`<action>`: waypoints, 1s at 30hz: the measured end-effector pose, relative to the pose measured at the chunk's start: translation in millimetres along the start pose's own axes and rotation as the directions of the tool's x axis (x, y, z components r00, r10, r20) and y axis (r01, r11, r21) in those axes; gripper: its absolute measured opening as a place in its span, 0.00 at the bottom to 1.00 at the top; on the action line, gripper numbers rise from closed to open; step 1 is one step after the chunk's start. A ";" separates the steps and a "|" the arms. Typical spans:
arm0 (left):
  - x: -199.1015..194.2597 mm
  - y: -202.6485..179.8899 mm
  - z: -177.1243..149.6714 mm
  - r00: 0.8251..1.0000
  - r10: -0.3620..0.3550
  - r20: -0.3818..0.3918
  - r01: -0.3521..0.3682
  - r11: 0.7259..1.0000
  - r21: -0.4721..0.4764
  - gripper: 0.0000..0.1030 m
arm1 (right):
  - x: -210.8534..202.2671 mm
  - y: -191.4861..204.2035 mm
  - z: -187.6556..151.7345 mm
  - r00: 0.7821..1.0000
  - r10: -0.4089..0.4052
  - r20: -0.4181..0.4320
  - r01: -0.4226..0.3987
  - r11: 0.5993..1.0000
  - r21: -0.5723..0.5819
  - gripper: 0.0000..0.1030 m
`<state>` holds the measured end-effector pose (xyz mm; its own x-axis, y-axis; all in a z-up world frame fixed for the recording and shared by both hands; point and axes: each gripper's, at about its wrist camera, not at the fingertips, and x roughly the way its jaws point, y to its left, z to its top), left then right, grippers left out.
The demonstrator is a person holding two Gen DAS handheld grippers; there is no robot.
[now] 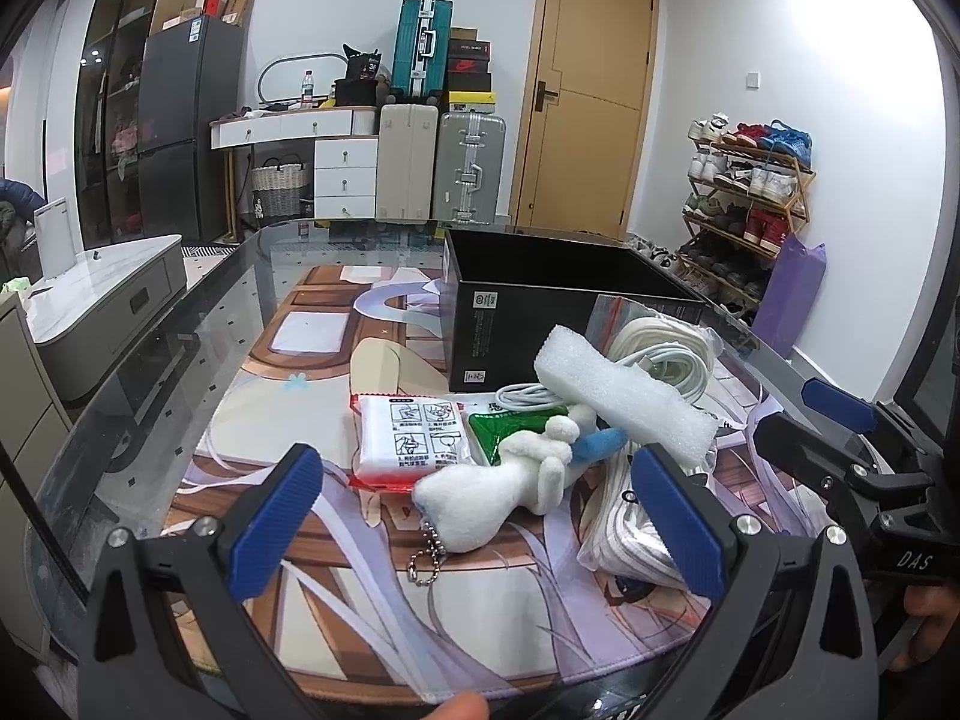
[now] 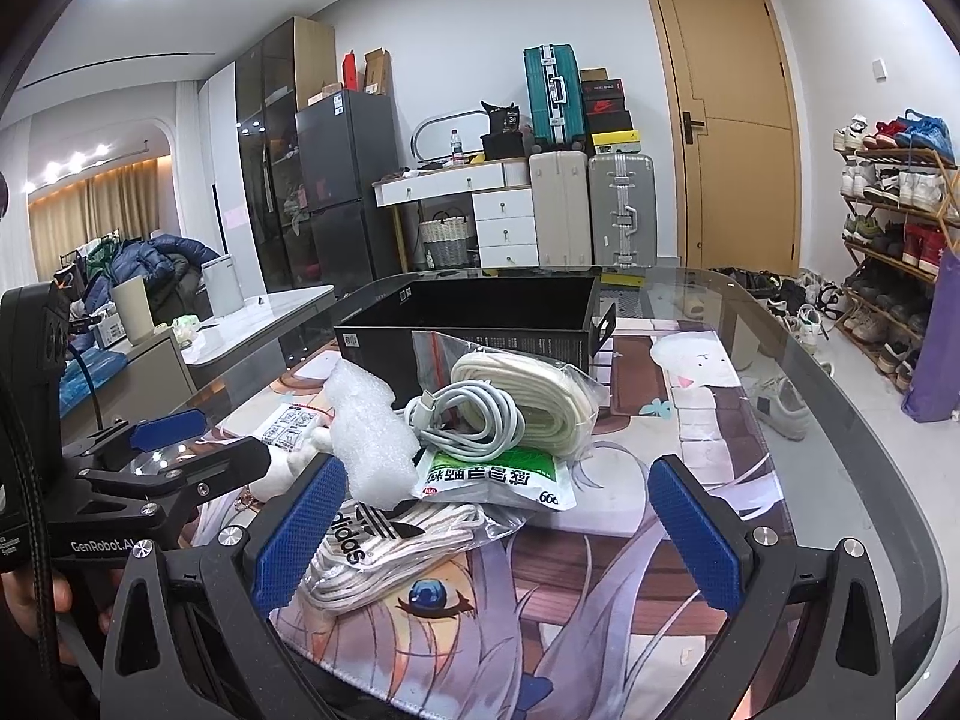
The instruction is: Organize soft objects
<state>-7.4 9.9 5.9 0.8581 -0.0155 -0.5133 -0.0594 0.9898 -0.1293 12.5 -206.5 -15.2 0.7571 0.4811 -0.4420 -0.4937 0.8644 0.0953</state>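
We hold the left gripper [image 1: 480, 516] and right gripper [image 2: 501, 525] with jaws spread wide, gripping nothing — a heap of soft goods lies on the printed mat [image 1: 336, 618] before the black box [image 1: 540, 306]: plush toy [image 1: 510, 480], foam block [image 1: 624, 393], coiled cable [image 2: 468, 420], bagged socks [image 2: 384, 558].

I see a heap beside the open black box [image 1: 570, 294]: a white plush toy [image 1: 510, 480] on its side in front, a white foam block [image 1: 624, 396] tilted over it, a coiled white cable [image 2: 468, 414], a green pouch [image 2: 498, 474], a bagged cream strap [image 2: 528, 402], and bagged socks [image 2: 384, 552].
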 end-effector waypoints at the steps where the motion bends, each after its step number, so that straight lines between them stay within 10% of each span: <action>1: 0.5 1.0 0.4 1.000 -0.001 0.000 0.001 1.000 0.000 1.00 | 0.1 -0.2 0.1 1.000 -0.002 -0.001 0.002 1.000 -0.001 1.00; 30: 0.0 -1.6 1.6 1.000 -0.005 0.017 0.005 1.000 0.006 1.00 | -1.8 -0.4 0.7 1.000 -0.003 0.000 0.003 1.000 -0.003 0.99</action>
<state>-6.5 8.6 7.4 0.8668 -0.0184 -0.4983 -0.0519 0.9906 -0.1269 11.6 -207.5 -13.9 0.7588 0.4785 -0.4419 -0.4927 0.8654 0.0913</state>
